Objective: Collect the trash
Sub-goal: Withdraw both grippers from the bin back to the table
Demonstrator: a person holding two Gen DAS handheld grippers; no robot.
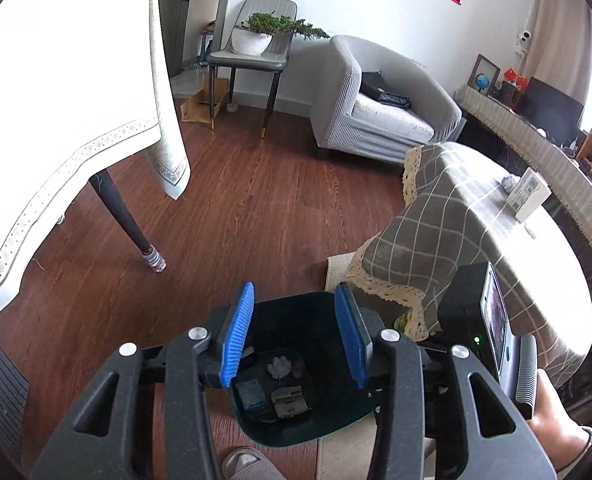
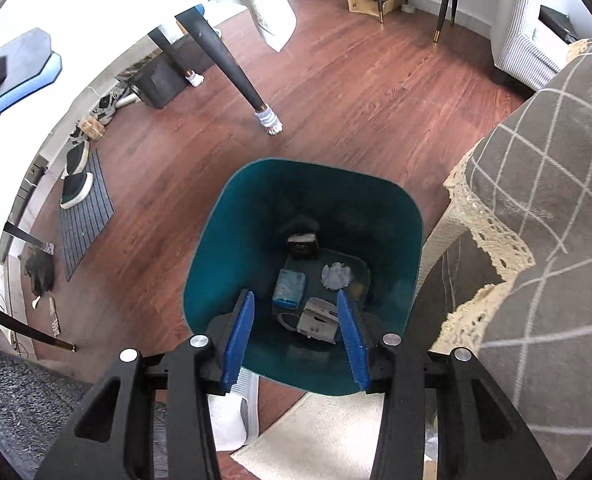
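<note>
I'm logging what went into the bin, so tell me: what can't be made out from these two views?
- Bin floor, right wrist view: the right gripper fingers cover its near edge and part of the grey carton.
- Bin, left wrist view: the left gripper fingers hide both side walls.
- Blue packet: print too small to read.
- Dark item at the back: in shadow, identity unclear.
- Crumpled white wad on the checked table: too small to identify.

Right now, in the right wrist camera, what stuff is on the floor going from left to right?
Striped doormat → table leg with sock → teal trash bin → checked cloth with lace edge.
</note>
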